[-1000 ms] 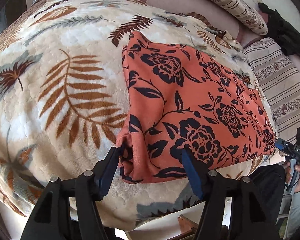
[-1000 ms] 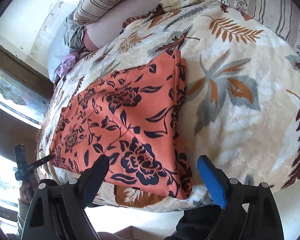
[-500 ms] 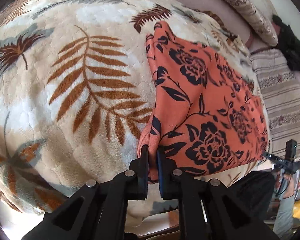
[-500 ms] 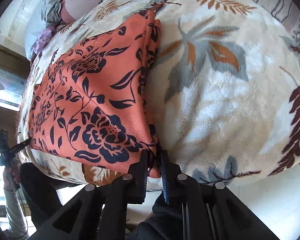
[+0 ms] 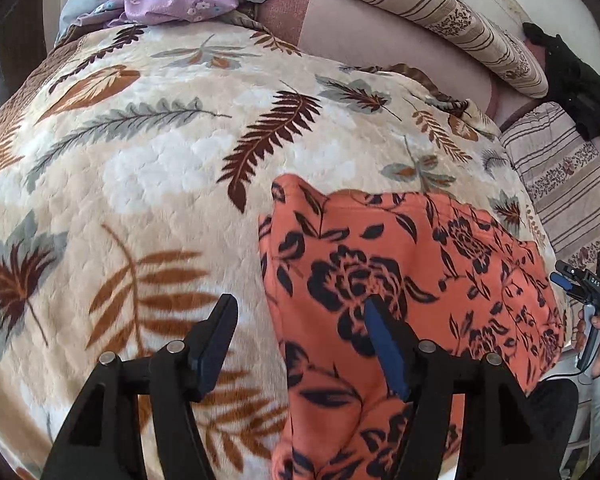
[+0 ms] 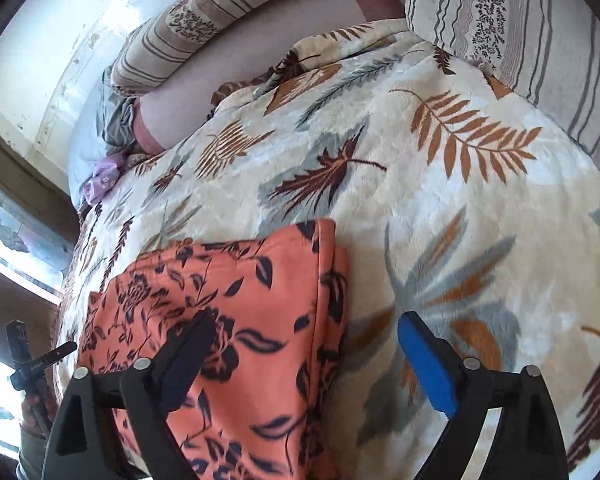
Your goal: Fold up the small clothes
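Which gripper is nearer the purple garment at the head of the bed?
Left. The left gripper straddles the orange floral garment's edge on the purple garment's side; the right gripper straddles the opposite edge, farther off.

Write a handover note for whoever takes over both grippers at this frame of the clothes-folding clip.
Left gripper: jaws open, holding nothing, poised over the left edge of the orange floral garment.
Right gripper: jaws open, holding nothing, poised over the garment's right edge.
The garment lies on the leaf-print blanket at its near side, with one layer doubled over on top and the fold edge on the far side.
Done: one fold is in, and both corners are let go.
Left: probably flatten it and fold again to a smaller size; whether other clothes wait cannot be told, though a purple cloth lies at the far end.
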Demonstrator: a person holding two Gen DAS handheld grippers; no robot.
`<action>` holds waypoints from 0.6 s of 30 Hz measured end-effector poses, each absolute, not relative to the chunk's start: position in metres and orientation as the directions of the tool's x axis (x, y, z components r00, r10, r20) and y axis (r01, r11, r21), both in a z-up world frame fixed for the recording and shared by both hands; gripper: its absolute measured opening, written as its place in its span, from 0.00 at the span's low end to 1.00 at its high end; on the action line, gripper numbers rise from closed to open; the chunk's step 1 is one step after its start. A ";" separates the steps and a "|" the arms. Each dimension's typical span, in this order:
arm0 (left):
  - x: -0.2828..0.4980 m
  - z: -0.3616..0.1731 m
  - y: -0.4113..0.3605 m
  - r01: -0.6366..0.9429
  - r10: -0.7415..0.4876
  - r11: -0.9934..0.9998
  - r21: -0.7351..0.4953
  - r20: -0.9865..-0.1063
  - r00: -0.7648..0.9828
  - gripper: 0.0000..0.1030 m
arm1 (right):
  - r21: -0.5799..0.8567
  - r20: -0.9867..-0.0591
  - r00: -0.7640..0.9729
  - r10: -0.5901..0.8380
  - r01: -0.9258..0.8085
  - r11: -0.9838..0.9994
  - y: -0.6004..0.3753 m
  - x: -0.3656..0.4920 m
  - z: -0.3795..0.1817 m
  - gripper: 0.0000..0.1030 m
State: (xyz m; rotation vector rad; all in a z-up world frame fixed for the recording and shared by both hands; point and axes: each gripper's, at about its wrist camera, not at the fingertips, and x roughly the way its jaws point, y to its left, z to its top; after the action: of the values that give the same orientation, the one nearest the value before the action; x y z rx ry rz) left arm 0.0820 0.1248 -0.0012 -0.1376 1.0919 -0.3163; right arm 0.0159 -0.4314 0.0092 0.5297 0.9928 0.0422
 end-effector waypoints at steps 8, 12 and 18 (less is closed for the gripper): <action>0.125 -0.020 0.111 0.175 -0.309 0.950 -0.259 -0.859 0.408 0.65 | 0.389 -0.831 0.506 0.230 0.233 0.892 -0.426 0.039 -0.017 0.51; 0.131 -0.021 0.110 0.182 -0.325 0.945 -0.272 -0.845 0.424 0.65 | 0.412 -0.812 0.526 0.255 0.205 0.888 -0.424 0.039 -0.012 0.52; 0.144 -0.027 0.111 0.149 -0.314 0.949 -0.277 -0.856 0.410 0.54 | 0.417 -0.828 0.491 0.269 0.220 0.882 -0.421 0.049 -0.023 0.51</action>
State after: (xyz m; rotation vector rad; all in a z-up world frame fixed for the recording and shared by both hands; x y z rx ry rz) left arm 0.1443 0.1109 -0.0267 -0.1664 1.1121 -0.2931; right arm 0.0487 -0.4207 -0.0232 0.5149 1.0703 0.0315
